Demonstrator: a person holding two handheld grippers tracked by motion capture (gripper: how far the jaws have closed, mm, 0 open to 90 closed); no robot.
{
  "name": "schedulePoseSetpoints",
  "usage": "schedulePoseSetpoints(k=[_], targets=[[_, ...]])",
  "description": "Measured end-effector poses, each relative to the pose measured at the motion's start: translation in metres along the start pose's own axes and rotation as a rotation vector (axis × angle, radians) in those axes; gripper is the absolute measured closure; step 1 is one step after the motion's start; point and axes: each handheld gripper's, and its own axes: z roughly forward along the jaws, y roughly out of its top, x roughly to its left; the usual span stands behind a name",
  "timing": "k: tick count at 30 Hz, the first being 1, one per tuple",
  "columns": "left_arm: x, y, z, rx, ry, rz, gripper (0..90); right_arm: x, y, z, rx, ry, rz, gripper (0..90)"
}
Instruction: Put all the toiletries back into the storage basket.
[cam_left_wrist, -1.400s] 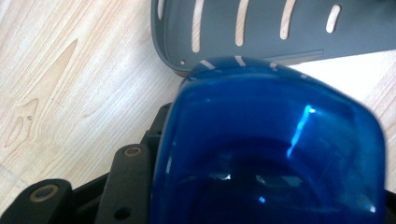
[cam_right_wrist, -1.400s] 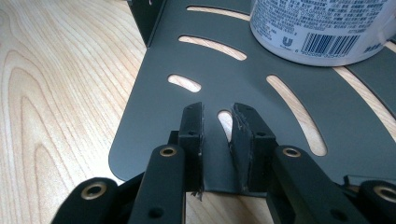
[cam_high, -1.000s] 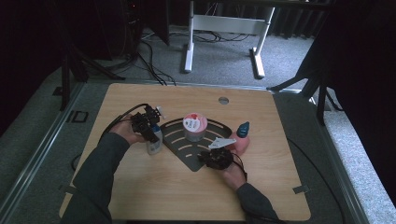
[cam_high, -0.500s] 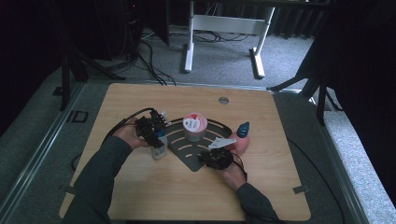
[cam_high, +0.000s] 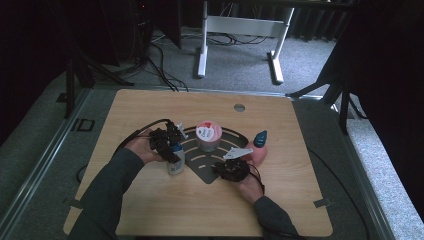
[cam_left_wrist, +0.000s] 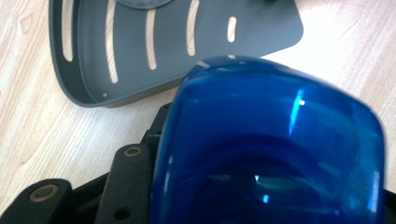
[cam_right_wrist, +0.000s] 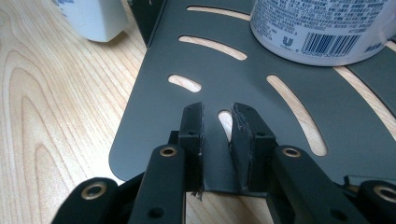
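I'm holding a bottle with the left gripper, its jaws clamped on the blue cap, just off the left edge of the dark slotted rack, near the middle of the table. The right gripper is resting at the rack's front corner; its 2 jaws are standing slightly apart over the rack's corner, and I cannot tell whether they are pinching the plate or only straddling it.

My worry is the lift over the rim: the cap is smooth, so the bottle could swing or slip and clip the rack's raised edge (or knock the tub standing on the rack). If the right gripper isn't really pinning the rack, a bump could push it toward the pink bottle at its right edge.

The cap is blocking most of the left gripper view, so I'm not seeing the jaw tips or the bottle's foot. The tub's top is cut off in the right gripper view, and the high view is dim.
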Motion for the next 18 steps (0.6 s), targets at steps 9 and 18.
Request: schedulePoseSetpoints(k=[9, 18], targets=[[-0.011, 0.008, 0.002, -0.012, -0.027, 0.040, 55.3, 0.000, 0.000, 0.000, 0.001, 0.003, 0.002, 74.3], [-0.018, 0.020, 0.007, -0.032, -0.052, 0.065, 55.3, 0.000, 0.000, 0.000, 0.002, 0.004, 0.001, 74.4]])
